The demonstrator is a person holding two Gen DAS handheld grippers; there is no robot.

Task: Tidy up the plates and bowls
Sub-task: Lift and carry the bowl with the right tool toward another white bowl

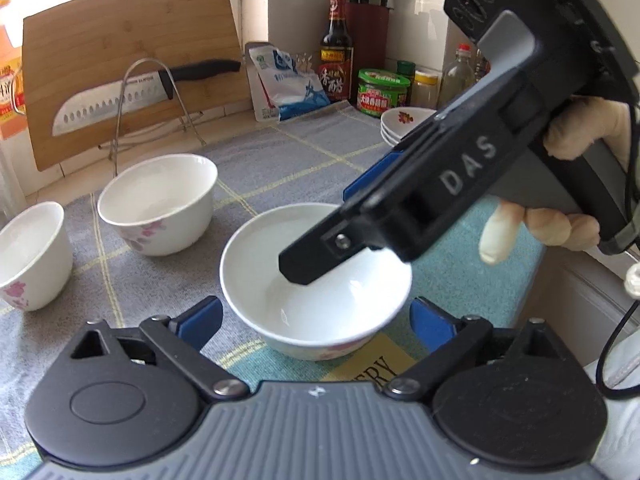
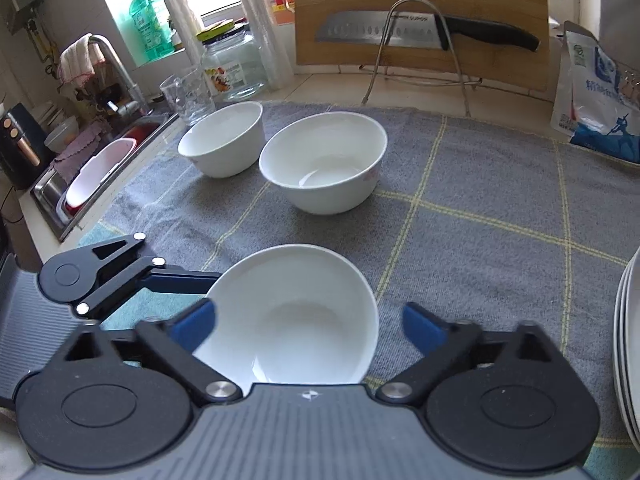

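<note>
Glossy white porcelain, a round bowl (image 1: 316,280) sits on the grey checked woven cloth (image 1: 312,148) between the spread blue-padded fingers of the left gripper (image 1: 316,320). The right gripper (image 2: 308,326), matte black, also gapes wide, one finger dipping inside it.

I count three white bowls: one (image 2: 288,316) right between my right hand-held gripper's fingers, two more (image 2: 324,162) (image 2: 222,138) further out ahead. One stack of plates (image 2: 628,344) off to its right, looks like three. One knife (image 2: 420,32), one cutting board (image 2: 420,4).
</note>
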